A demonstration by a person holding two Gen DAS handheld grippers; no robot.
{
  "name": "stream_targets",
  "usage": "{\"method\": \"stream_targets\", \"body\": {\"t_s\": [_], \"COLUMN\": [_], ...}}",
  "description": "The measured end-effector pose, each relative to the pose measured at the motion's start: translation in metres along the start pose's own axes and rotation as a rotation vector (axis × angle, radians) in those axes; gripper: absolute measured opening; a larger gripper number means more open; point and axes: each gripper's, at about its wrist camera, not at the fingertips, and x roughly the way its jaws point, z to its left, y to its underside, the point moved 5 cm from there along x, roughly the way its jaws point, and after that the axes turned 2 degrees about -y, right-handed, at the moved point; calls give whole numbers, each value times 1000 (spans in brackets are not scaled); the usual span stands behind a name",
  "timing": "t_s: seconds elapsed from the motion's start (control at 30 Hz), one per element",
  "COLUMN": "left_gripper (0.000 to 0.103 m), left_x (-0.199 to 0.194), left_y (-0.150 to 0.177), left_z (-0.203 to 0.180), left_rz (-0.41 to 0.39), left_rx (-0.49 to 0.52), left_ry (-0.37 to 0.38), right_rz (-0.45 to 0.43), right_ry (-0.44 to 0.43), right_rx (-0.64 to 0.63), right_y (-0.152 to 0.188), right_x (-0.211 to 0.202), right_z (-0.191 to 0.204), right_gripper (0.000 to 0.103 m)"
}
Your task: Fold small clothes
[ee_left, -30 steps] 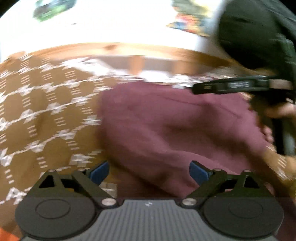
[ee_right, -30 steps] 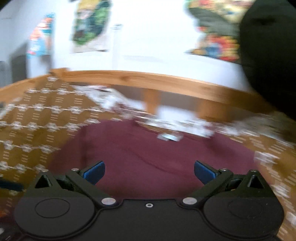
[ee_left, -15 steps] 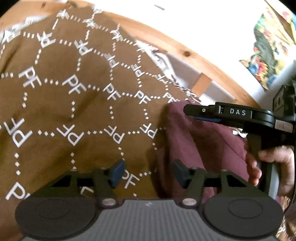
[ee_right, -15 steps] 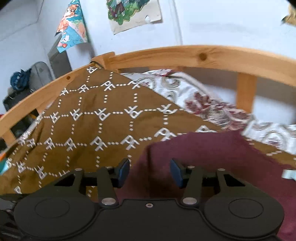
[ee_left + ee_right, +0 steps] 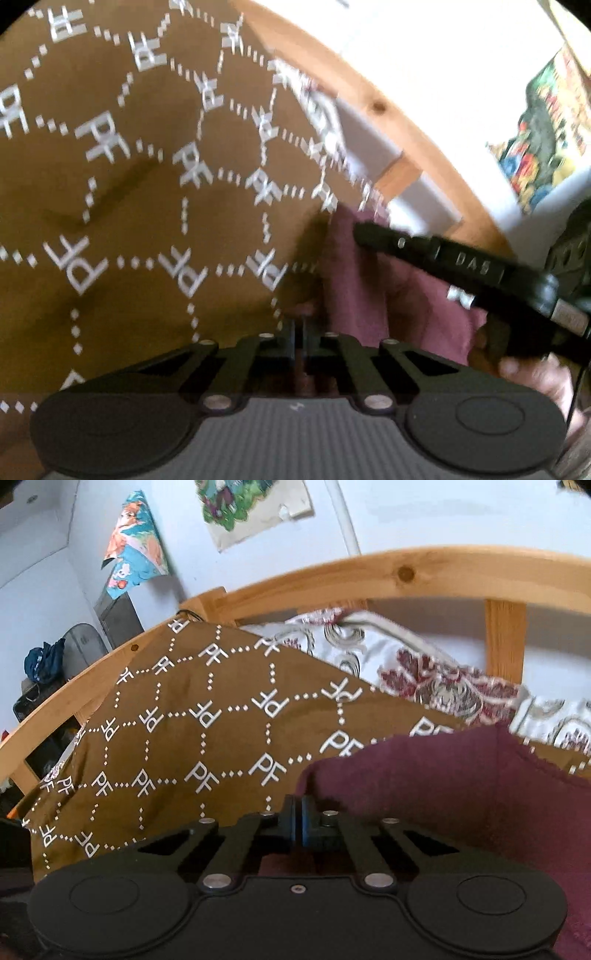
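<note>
We have the maroon garment (image 5: 461, 794) lying on the brown blanket (image 5: 207, 738) that covers the bed, and both claws grip it along its left-hand edge, which is why that edge stands up in a ridge instead of lying flat. The left claw (image 5: 300, 334) has its fingers drawn together with only a thin gap, and dark red cloth shows in that gap, so we judge it pinched on the garment's near edge (the picture is blurred, so this is a reading, not a certainty). The right claw (image 5: 297, 821) is likewise closed tight, its blue pads meeting right at the garment's corner; we take it to be clamped on the cloth there. In the left view the right claw reaches in further along the same edge, held in a hand (image 5: 532, 373). Gripping one side at two spaced points lets us lift it as a straight line and carry it across for a clean fold. Behind stand the wooden bed rail (image 5: 406, 572) and a flowered sheet (image 5: 424, 668)
</note>
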Motion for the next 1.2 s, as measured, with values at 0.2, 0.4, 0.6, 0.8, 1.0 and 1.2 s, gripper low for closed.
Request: {"method": "stream_targets", "body": {"t_s": [0.2, 0.4, 0.6, 0.8, 1.0, 1.2], "left_gripper": [1, 1, 26, 84, 88, 90], "left_x": [-18, -6, -1, -18, -3, 3], "left_y": [-3, 4, 13, 21, 39, 50], "left_z": [12, 25, 27, 0, -21, -20], "left_rz": [-160, -94, -11, -78, 14, 40], "left_rx": [-91, -137, -104, 63, 293, 384], "left_ry": [-90, -149, -213, -246, -390, -493], "right_rz": [-92, -59, -1, 73, 208, 221], "right_ry": [13, 75, 152, 289, 420, 545], "right_rx": [-43, -88, -124, -245, -341, -337], "right_y": [-21, -13, 7, 61, 135, 185], "right_x": [-5, 15, -3, -64, -108, -162], "right_z": [11, 14, 10, 11, 14, 6], "right_gripper": [1, 1, 39, 80, 91, 102]}}
